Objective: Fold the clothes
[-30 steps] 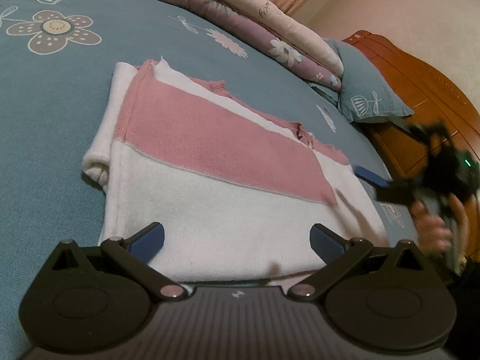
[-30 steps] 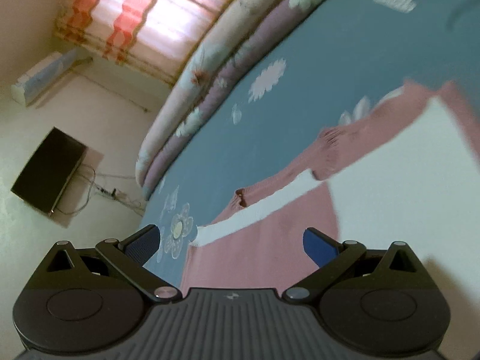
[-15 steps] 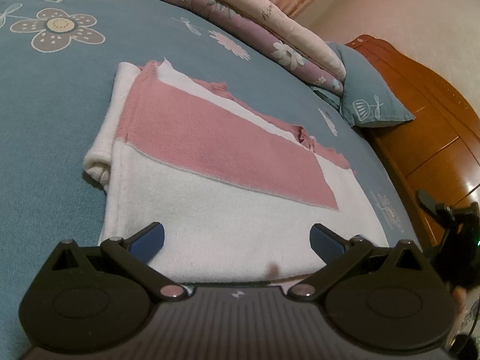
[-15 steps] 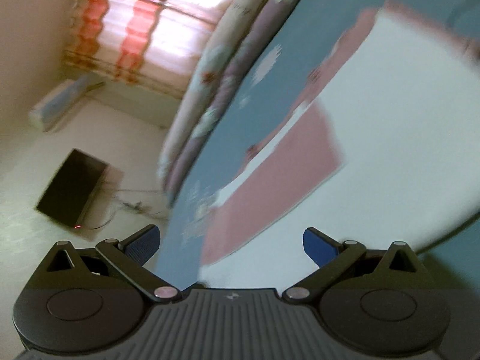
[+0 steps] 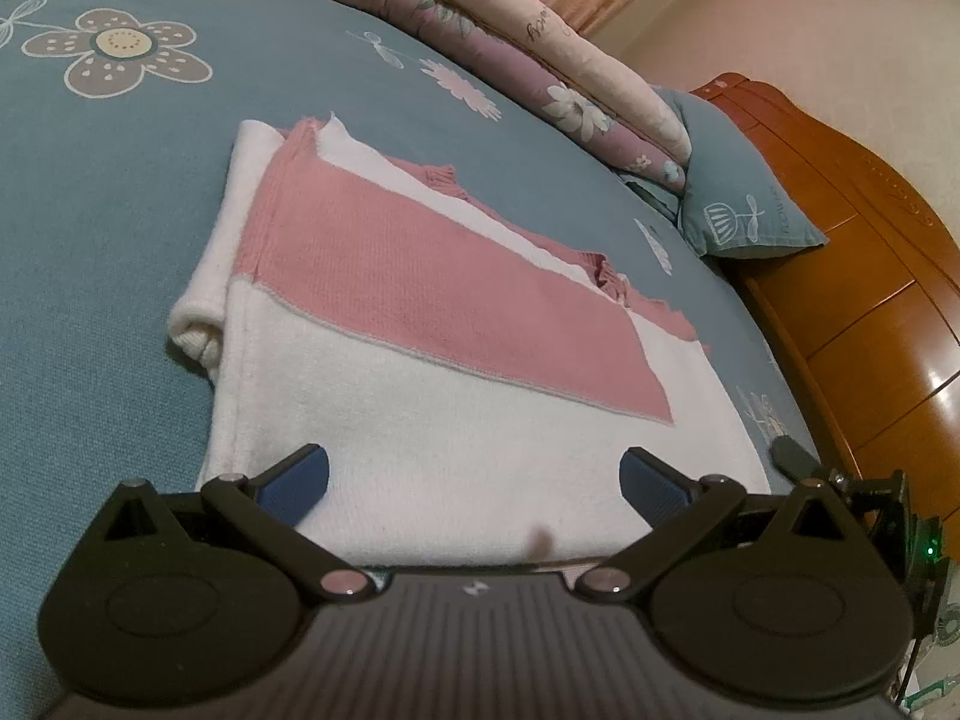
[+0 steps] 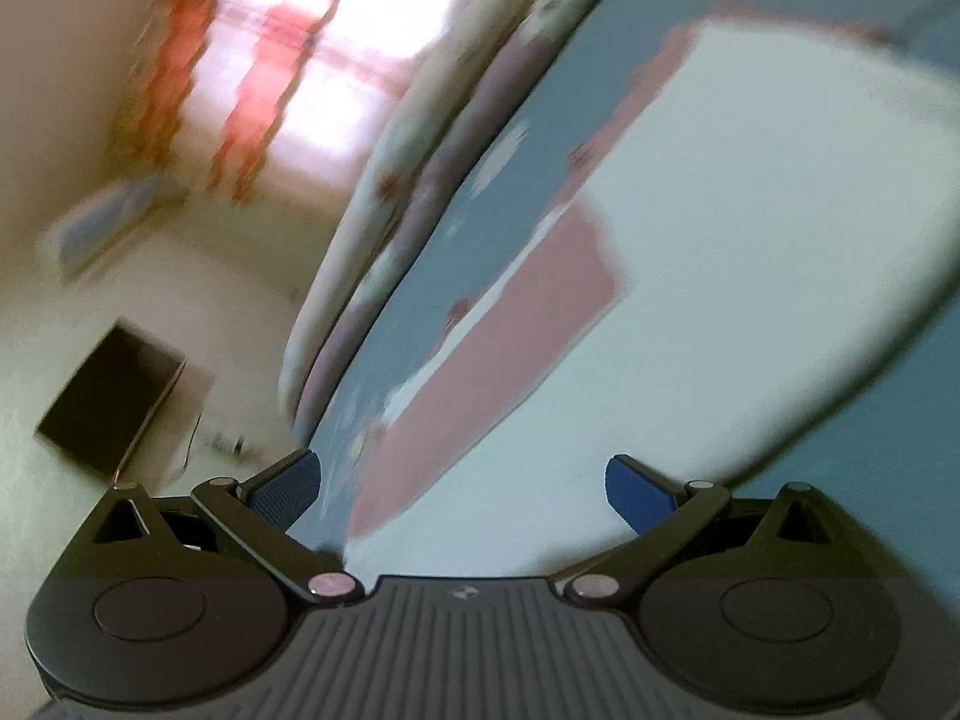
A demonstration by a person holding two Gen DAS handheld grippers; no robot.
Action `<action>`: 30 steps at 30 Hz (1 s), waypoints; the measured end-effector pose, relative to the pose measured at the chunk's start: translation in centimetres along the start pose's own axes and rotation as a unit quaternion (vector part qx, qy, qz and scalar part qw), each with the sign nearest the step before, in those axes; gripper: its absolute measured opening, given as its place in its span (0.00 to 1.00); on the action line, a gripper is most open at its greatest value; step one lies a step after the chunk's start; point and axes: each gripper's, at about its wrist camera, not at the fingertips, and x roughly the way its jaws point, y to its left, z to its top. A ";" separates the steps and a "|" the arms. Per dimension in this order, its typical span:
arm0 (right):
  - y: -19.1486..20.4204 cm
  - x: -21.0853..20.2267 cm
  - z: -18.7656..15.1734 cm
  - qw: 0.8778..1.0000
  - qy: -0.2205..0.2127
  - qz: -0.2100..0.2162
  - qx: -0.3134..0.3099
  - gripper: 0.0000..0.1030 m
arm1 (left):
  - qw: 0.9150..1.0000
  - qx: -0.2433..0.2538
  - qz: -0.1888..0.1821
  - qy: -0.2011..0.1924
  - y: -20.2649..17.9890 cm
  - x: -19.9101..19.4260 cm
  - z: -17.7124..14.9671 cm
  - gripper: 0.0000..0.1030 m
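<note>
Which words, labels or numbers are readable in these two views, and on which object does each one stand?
"FLOWER": on the blue pillow by the headboard, small, a likely reading.
Cursive writing on the rolled pink quilt: too small to read.
Right wrist view: blurred, no readable text.

Left gripper [image 5: 474,474] jaws spread wide; right gripper [image 6: 462,483] likewise, empty.

The pillow [image 5: 741,204] reads "FLOWER" (the quilt's [image 5: 558,48] script is illegible).
</note>
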 end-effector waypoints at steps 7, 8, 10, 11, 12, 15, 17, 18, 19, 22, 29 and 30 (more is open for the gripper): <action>-0.4 -4.4 2.5 0.998 -0.045 -0.040 0.016 1.00 | 1.000 0.004 0.000 0.002 0.1 0.1 0.2 0.99; -0.3 -5.2 2.9 0.997 -0.059 -0.043 0.011 1.00 | 1.000 0.004 0.000 0.002 0.1 0.1 0.2 0.99; -0.3 -6.7 3.7 0.995 -0.089 -0.051 0.013 1.00 | 1.000 0.005 0.001 0.001 0.1 0.1 0.2 0.99; -0.5 -7.3 4.1 0.993 -0.100 -0.053 0.020 1.00 | 1.000 0.005 0.001 0.001 0.1 0.1 0.2 0.99; -1.0 -7.7 4.6 0.993 -0.105 -0.053 0.027 1.00 | 1.000 0.006 0.002 0.001 0.0 0.1 0.2 0.99; -2.5 -7.8 5.3 0.992 -0.101 -0.057 0.046 1.00 | 1.000 0.006 0.002 0.001 0.0 0.1 0.2 0.99; -3.2 -7.4 5.0 0.992 -0.095 -0.056 0.056 1.00 | 1.000 0.007 0.002 0.001 0.0 0.1 0.2 0.99; -3.5 -7.0 4.9 0.993 -0.091 -0.057 0.057 1.00 | 1.000 0.007 0.002 0.001 0.0 0.1 0.2 0.99; -3.6 -6.8 4.8 0.992 -0.089 -0.063 0.057 1.00 | 1.000 0.006 0.002 0.001 0.0 0.1 0.2 0.99; -4.3 -6.8 5.0 0.990 -0.095 -0.091 0.057 1.00 | 1.000 0.005 0.003 -0.001 -0.2 0.0 -0.1 0.99; -4.6 -8.8 6.2 0.986 -0.126 -0.079 0.072 1.00 | 1.000 0.006 0.005 -0.001 -0.3 0.1 -0.2 0.99; -4.4 -8.8 6.3 0.986 -0.129 -0.078 0.066 1.00 | 1.000 0.007 0.005 -0.001 -0.3 0.1 -0.2 0.99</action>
